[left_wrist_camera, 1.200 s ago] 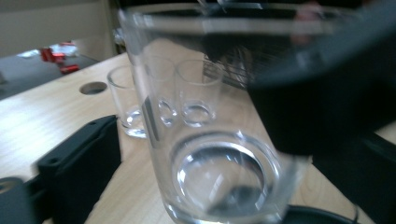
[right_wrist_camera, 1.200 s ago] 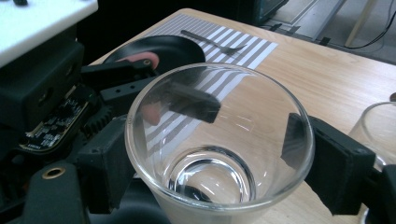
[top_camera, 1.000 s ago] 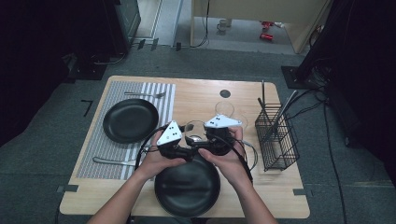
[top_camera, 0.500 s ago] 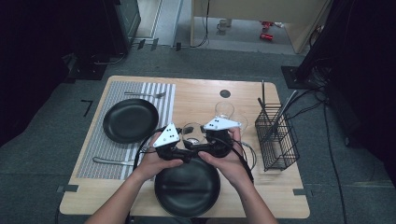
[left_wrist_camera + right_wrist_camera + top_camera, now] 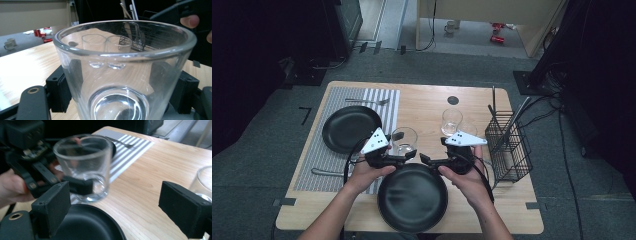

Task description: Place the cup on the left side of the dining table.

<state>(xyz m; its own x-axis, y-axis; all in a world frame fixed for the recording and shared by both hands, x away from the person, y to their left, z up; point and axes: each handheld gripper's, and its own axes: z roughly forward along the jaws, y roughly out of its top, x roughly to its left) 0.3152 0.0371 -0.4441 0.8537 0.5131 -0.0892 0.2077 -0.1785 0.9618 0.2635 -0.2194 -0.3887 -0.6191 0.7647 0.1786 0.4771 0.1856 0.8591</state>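
1. Left hand-held gripper [image 5: 411, 154]: clamped on a clear glass tumbler [image 5: 404, 141], one jaw on either side near its base.
2. Right hand-held gripper [image 5: 426, 160]: jaws just widened, nothing between them.
3. Tumbler upright, just beyond the near black plate [image 5: 413, 196], beside the striped placemat [image 5: 384, 107].
4. Farther along the counter [image 5: 422, 107]: two more glasses [image 5: 451, 121], wire basket [image 5: 508, 146].

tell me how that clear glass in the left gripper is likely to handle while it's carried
The glass looks smooth and hard between the left gripper's black pads, so it could slip if the grip loosens. Its thick base suggests some weight for its size. It appears empty, so nothing should spill, but a drop onto the wooden table would probably crack it.
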